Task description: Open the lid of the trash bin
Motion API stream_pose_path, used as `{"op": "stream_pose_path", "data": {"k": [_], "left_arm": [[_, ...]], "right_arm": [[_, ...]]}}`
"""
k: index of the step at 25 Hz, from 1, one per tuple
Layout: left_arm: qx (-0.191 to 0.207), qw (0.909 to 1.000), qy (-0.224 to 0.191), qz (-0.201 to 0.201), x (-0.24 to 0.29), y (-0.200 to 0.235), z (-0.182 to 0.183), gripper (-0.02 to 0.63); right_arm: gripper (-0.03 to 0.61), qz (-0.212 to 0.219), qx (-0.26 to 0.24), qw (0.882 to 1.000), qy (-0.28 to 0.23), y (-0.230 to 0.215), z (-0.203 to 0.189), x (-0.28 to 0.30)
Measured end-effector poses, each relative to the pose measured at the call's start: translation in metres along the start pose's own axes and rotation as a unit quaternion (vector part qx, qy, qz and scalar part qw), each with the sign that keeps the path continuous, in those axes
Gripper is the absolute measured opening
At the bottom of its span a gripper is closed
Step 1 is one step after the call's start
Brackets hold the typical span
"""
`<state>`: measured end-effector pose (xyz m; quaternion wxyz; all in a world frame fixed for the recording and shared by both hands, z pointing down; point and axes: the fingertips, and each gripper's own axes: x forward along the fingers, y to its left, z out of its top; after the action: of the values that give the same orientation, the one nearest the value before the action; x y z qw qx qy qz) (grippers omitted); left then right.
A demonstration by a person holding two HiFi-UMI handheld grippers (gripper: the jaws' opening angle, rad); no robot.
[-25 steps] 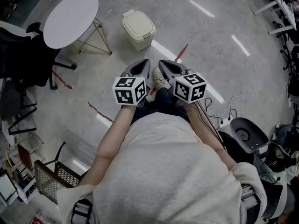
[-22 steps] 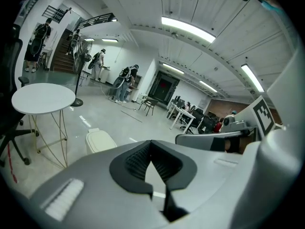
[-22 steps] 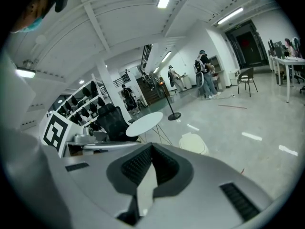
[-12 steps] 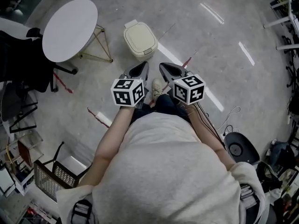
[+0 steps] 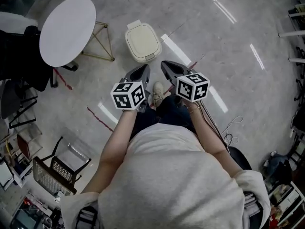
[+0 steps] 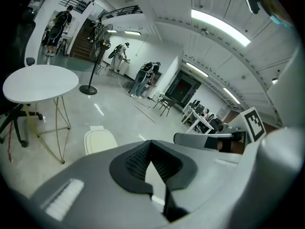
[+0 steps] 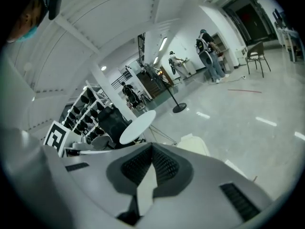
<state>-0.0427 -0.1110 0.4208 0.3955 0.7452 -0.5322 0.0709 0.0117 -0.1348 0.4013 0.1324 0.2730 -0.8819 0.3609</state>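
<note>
Presently, entries as follows.

**Trash bin** (image 5: 144,56): cream, standing on the floor ahead of your feet, just beside the round white table (image 5: 66,25). Its lid (image 5: 142,38) lies down flat, unopened.

**Hazard, judged:**
- A closed tip pressed on that smooth lid may skid off.
- The same push could shove the bin along the polished floor instead of raising the lid.
- The table's wire legs (image 5: 101,44) stand close to the bin on your left and could snag your left tool as you lower it.
- You cannot tell from here how the lid releases. Pushing at the wrong spot may do nothing.

**Left gripper** (image 5: 144,69): held well above the bin and apart from it. Its own view shows the jaws clenched tip to tip, nothing between them, touching nothing.

**Right gripper** (image 5: 165,65): alongside the left, likewise high and clear of the bin. Its jaws are pressed together at the tips, empty, in contact with nothing.
</note>
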Motion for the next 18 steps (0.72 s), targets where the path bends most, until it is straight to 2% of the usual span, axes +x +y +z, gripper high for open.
{"op": "stream_pose_path", "data": {"k": [7,18], "left_arm": [[-0.008,0.9996,0.025,0.012,0.02,0.018,-0.01,0.009],[-0.039,0.9973,0.062,0.007,0.066,0.048,-0.049,0.009]], "right_arm": [[0.007,0.008,0.038,0.999,0.031,-0.016,-0.013,0.024],[0.007,-0.006,0.104,0.995,0.005,-0.058,-0.023,0.055]]}}
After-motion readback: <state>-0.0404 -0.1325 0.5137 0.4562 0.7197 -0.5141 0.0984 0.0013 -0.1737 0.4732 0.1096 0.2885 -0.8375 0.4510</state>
